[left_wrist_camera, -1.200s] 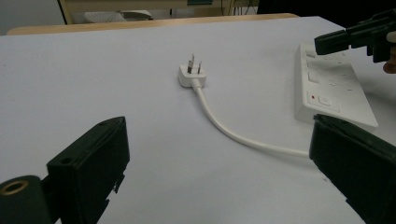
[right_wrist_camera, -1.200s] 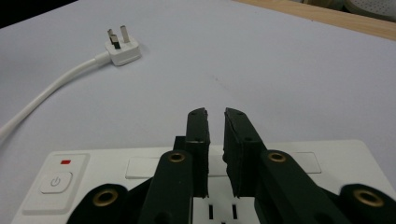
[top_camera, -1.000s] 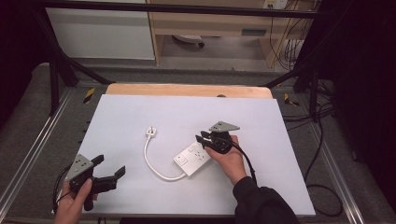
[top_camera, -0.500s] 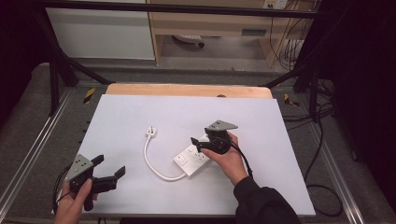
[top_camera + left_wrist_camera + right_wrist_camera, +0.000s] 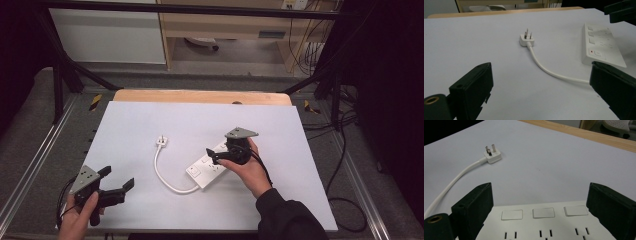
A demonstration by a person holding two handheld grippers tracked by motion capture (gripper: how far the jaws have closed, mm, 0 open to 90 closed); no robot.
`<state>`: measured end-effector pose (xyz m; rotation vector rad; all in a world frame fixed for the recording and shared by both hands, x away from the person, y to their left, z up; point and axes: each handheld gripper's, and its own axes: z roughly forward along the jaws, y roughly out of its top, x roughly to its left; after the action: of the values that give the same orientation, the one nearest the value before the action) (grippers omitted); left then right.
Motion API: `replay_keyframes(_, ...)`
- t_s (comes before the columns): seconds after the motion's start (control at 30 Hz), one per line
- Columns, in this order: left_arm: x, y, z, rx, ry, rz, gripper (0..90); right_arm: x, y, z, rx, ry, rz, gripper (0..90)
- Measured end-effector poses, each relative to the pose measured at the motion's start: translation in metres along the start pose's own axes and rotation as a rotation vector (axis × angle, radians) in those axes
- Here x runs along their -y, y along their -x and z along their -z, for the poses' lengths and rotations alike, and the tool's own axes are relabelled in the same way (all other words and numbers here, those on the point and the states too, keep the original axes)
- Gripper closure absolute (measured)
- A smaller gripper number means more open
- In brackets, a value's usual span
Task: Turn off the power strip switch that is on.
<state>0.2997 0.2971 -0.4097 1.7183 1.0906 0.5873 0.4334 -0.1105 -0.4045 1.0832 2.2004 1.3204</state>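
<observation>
Straddling the white power strip [image 5: 549,225], the right gripper [image 5: 220,155] has its fingers [image 5: 474,205] spread wide, one at each side of the strip's body; they have just been opening and the pads don't press on it, so released, strip between them but not held. Strip lies flat on the desk [image 5: 150,115], a bit right of centre, three rocker switches and socket rows facing up. Its white cable [image 5: 162,175] loops off the near-left end and curves far-left to the plug [image 5: 161,141], which lies on its back, prongs up, apart from the strip.

Left gripper [image 5: 112,187] sits at the near-left corner of the desk, fingers [image 5: 472,87] apart with nothing between them, well apart from cable and plug.

Risks, as I judge them:
- Closing now could catch a rocker switch or skid off the smooth casing, since the fingers sit over the switch end.
- Lifting the strip from one end would likely tilt it and drag the cable, flipping or sliding the plug.
- Loose cable loop may snag a finger if the left gripper reaches across for the plug.
- Upturned prongs make a poor grasp; the plug could squirt out from a pinch.

Containers: none on the desk; the strip's sockets all stand empty.
</observation>
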Motion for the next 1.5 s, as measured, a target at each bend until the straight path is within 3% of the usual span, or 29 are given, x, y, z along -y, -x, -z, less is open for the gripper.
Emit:
replay_keyframes(0.37, 0.000, 0.000, 0.000, 0.001, 0.001, 0.001, 4.9, -0.004, 0.008, 0.011, 0.023, 0.056, -0.024, 4.0)
replay_keyframes(0.93, 0.000, 0.000, 0.000, -0.001, -0.001, -0.001, 4.9, -0.009, 0.030, 0.042, 0.057, 0.125, -0.054, 4.4)
replay_keyframes(1.5, 0.000, 0.000, 0.000, -0.005, -0.002, -0.004, 4.9, -0.006, 0.048, 0.078, 0.103, 0.158, -0.064, 3.2)
